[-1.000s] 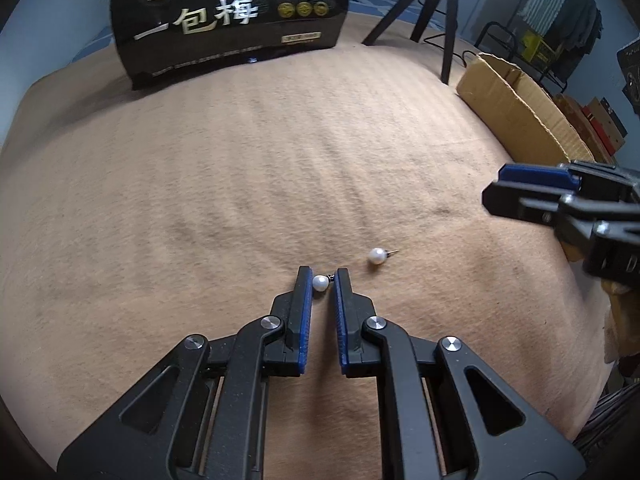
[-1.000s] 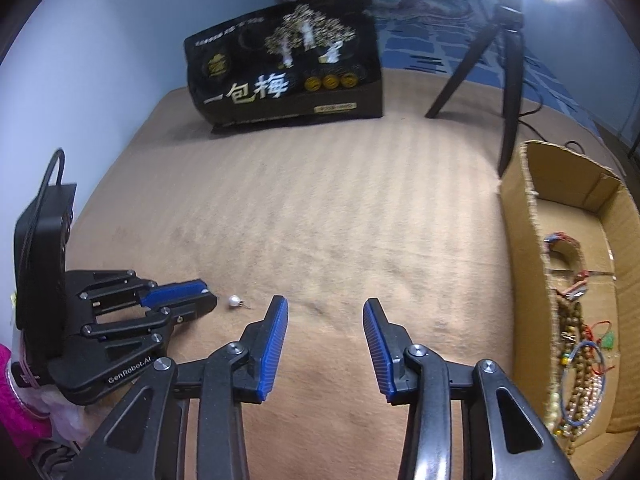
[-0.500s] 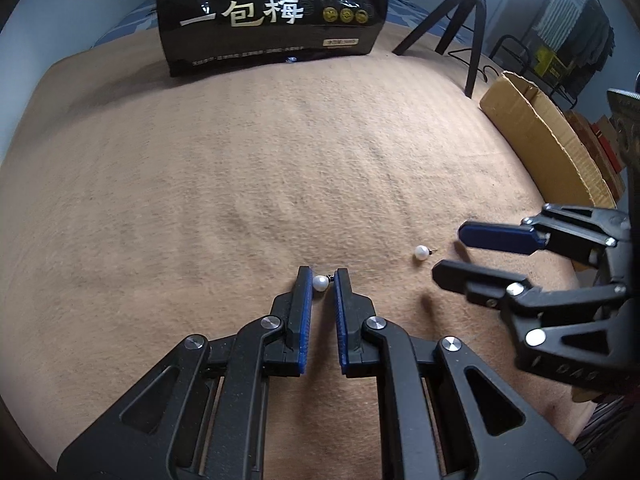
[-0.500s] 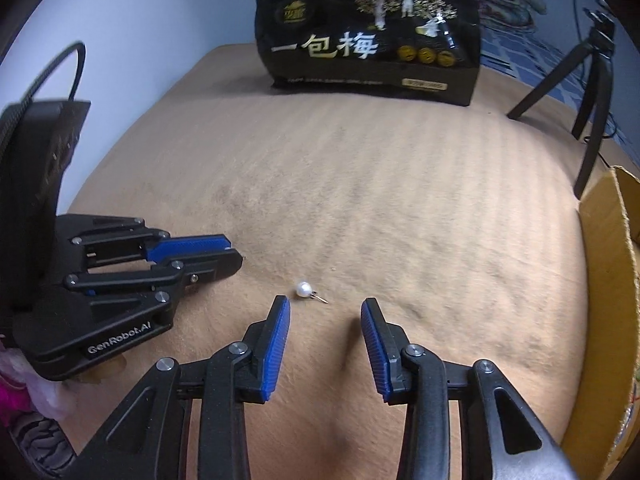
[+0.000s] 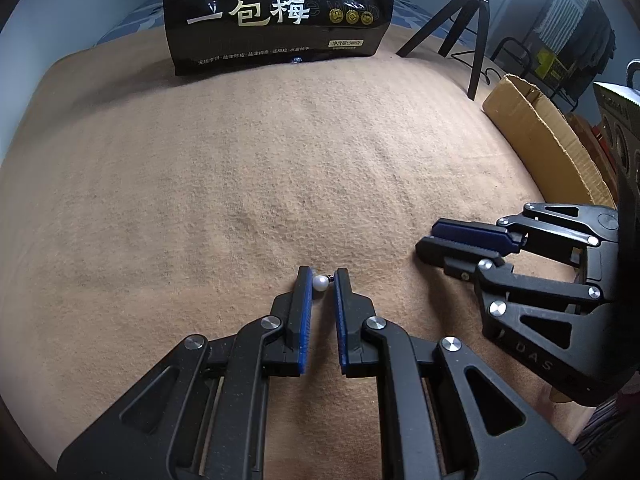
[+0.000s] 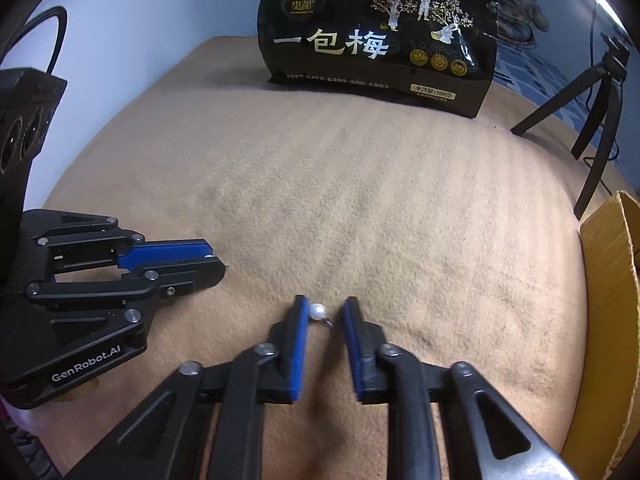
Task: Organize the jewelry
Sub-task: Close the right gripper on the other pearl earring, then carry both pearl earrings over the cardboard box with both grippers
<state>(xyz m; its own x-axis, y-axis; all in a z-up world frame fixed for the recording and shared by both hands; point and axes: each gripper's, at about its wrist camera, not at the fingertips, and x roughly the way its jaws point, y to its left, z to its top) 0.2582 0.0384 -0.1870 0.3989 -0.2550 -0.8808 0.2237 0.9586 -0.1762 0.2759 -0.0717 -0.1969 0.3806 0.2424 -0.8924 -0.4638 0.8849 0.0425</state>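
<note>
A tan blanket covers the whole working surface. At its far edge a black snack bag with gold print stands upright. A black tripod stands at the far right corner. Along the right edge lies a cardboard box, only its outer wall in view.

Near the front edge, left of centre, the left gripper points steeply down at the blanket and pinches a pearl earring between the tips of its blue pads, the stud's dark end against the right pad.

Just to its right, nearer the cardboard box, the right gripper is closing around a second pearl earring. The pearl touches the left pad, while its thin hooked post points toward the right pad, which stands a little clear of it. Whether this earring rests on the blanket or is lifted off it cannot be told.
</note>
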